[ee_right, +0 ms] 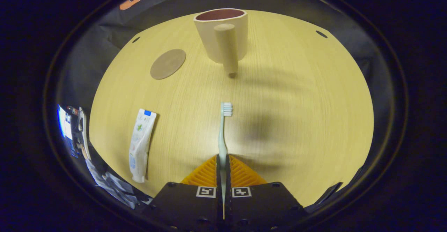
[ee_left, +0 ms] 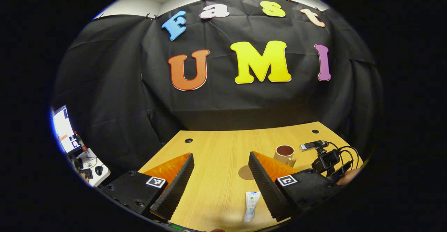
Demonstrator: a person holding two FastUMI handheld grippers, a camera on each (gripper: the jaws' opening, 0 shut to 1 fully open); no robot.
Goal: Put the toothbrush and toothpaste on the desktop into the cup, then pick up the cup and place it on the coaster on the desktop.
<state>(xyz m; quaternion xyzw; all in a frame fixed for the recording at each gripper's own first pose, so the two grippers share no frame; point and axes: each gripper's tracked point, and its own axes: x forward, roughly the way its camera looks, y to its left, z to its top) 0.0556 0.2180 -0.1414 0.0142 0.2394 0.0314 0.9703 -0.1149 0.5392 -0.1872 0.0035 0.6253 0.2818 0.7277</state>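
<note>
My right gripper [ee_right: 222,158] is shut on the handle of a pale toothbrush [ee_right: 222,131], whose bristle head points ahead toward the cup. The beige cup [ee_right: 221,33] stands upright at the far side, its handle turned toward me; it is also the cup [ee_left: 285,154] past my right finger in the left gripper view. My left gripper [ee_left: 221,154] stands open above the table. The white toothpaste tube [ee_left: 251,206] lies flat close to its right finger, and is the same toothpaste tube [ee_right: 140,144] lying left of the toothbrush. The round brown coaster [ee_right: 168,64] lies left of the cup.
The wooden table [ee_right: 297,120] has small dark cable holes [ee_left: 188,140] near its far corners. The right gripper's camera rig [ee_left: 326,158] with cables and a hand sits right of the cup. A side desk with a monitor [ee_left: 64,129] stands at the far left.
</note>
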